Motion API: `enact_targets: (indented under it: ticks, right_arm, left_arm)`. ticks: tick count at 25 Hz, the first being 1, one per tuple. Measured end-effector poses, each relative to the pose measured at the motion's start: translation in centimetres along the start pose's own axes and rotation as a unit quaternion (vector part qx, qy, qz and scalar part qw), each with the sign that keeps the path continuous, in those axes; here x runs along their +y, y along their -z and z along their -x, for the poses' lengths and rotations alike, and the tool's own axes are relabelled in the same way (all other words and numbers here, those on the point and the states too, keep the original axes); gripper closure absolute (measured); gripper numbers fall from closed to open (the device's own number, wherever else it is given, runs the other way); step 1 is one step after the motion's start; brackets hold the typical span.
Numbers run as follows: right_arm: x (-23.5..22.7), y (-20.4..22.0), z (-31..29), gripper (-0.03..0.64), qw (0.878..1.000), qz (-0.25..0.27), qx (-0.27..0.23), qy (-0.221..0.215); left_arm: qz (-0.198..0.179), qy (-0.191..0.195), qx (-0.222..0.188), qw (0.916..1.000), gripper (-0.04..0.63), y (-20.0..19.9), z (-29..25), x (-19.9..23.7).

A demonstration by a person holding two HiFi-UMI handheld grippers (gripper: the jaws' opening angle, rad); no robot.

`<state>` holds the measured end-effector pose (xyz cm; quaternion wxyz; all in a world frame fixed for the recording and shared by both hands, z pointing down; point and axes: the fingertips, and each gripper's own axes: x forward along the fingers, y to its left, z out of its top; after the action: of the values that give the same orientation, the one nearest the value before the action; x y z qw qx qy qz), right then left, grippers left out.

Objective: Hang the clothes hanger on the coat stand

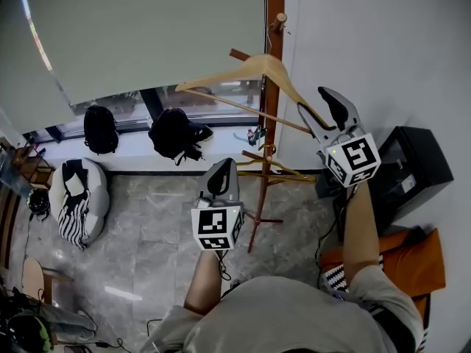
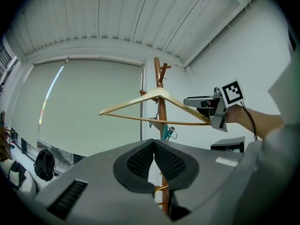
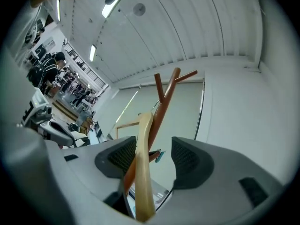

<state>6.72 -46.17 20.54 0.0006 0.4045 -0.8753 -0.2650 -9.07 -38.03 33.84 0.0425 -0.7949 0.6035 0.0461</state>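
Right gripper [image 1: 310, 98] [image 3: 154, 156]: You hold it raised at the right end of the hanger. Its jaws are spread wide.
Between the right jaws: One wooden arm of the clothes hanger [image 3: 143, 172] runs up through the gap. It lies close against the left-hand pad [image 3: 123, 154], and open space shows between it and the other pad. The pads do not clamp it.
Left gripper [image 1: 221, 179] [image 2: 153, 161]: You hold it lower, left of the stand and apart from the hanger. Its jaws are pressed together with nothing between them.
Clothes hanger [image 1: 254, 68] [image 2: 131, 101]: It sits high on the coat stand, with its peak against the pole just below the top pegs. Its long bar runs roughly level, and one end reaches toward the window. The hook is too small to make out.
Coat stand [image 1: 259, 197] [image 2: 161, 111] [image 3: 165, 95]: It is a reddish-brown wooden pole with angled pegs. It stands on the stone floor beside the white wall.
Lower pegs: A second, yellowish hanger [image 1: 268, 169] sits on the pole well below the first.
Surroundings: Two black backpacks [image 1: 101, 129] rest on the window ledge under a pulled-down blind [image 1: 140, 28]. A black box [image 1: 412, 164] stands to your right.
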Motion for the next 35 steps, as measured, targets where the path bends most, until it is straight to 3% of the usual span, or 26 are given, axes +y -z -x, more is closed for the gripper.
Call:
enact_targets:
  ticks: [4, 8, 12, 17, 20, 25, 30, 35]
  right_arm:
    - [-0.8, -2.5, 2.5, 0.397, 0.998, -0.034, -0.037, 0.040]
    - [-0.2, -4.2, 5.5, 0.401, 0.993, -0.025, -0.054, 0.105]
    - [0.3, -5.4, 8.9, 0.455, 0.984, -0.017, -0.075, 0.159]
    - [1.3, -4.7, 12.7, 0.545, 0.975, -0.035, -0.063, 0.210]
    - [2.7, -4.1, 14.9, 0.587, 0.969, -0.017, -0.050, 0.242]
    - [7.1, -2.5, 17.9, 0.611, 0.971, -0.016, -0.007, 0.240]
    - [9.9, -0.3, 19.2, 0.612, 0.976, -0.029, 0.059, 0.208]
    - [15.1, 2.6, 19.6, 0.612, 0.982, -0.053, 0.106, 0.146]
  left_arm:
    - [0.010, 0.003, 0.002, 0.9999, 0.584, 0.3, 0.8, -0.1]
    - [0.015, 0.015, 0.012, 0.9997, 0.584, 1.2, 1.4, -0.1]
    - [0.022, 0.026, 0.024, 0.9991, 0.584, 2.2, 2.5, -0.3]
    - [-0.021, 0.031, 0.021, 0.9991, 0.584, 2.5, 4.2, -1.0]
    - [-0.004, 0.053, 0.004, 0.9986, 0.584, 2.5, 4.8, -1.8]
    - [0.019, 0.074, 0.007, 0.9970, 0.584, 3.8, 5.3, -3.4]
    - [0.052, 0.086, -0.019, 0.9948, 0.584, 2.1, 7.0, -7.1]
    - [0.039, 0.044, -0.014, 0.9982, 0.584, 2.6, 11.0, -8.4]
